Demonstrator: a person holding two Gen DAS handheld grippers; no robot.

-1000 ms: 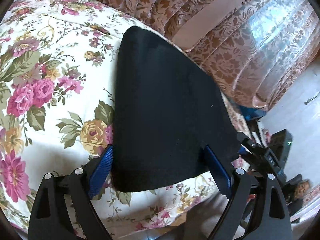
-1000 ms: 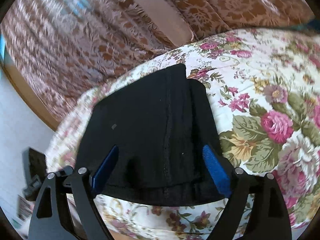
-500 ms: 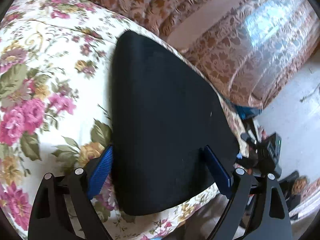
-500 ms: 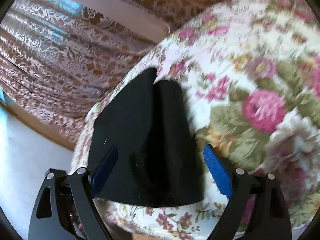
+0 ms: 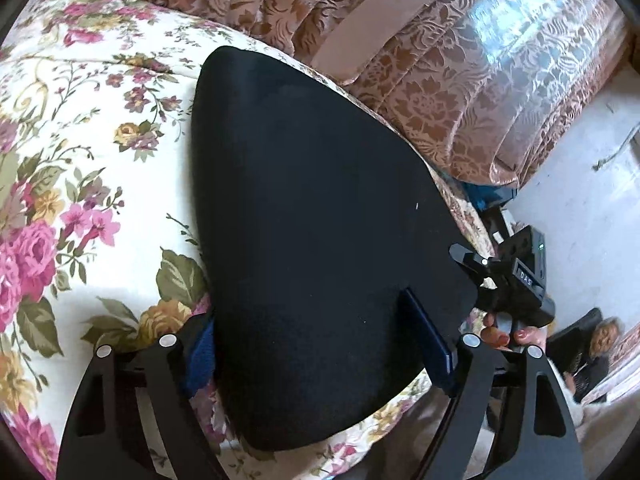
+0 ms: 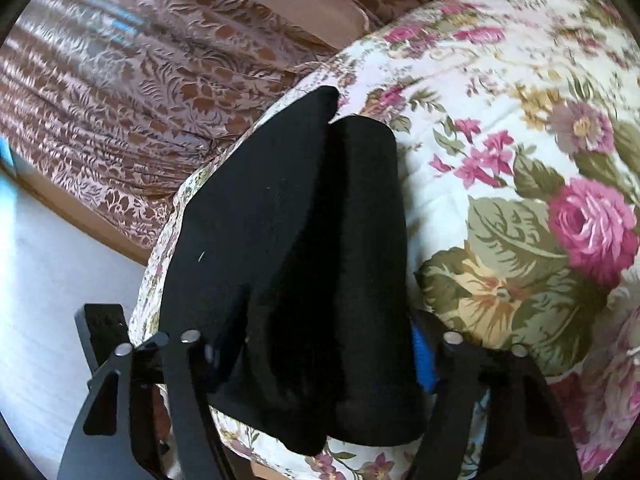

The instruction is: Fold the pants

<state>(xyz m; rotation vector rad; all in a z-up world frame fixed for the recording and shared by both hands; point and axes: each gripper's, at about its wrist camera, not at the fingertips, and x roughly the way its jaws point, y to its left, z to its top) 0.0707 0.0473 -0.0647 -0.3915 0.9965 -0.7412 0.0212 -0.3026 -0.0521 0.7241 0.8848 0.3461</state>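
Black pants (image 5: 320, 220) lying folded on floral bedspread (image 5: 80, 160), near bed edge beside patterned curtain (image 5: 460, 100). Left gripper (image 5: 320, 344) hovering low with fingers spread wide — blue pads flanking near end of fabric, not pinching it. Right gripper (image 6: 316, 352) likewise standing spread, straddling thick folded layers (image 6: 360, 240) — one blue pad (image 6: 420, 356) showing beside fabric edge.

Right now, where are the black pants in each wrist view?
Left wrist: black pants fill the centre, reaching down between the left tool's fingers.
Right wrist: pants centre-left, between the right tool's fingers.
Shared landmark: floral bedspread beneath.
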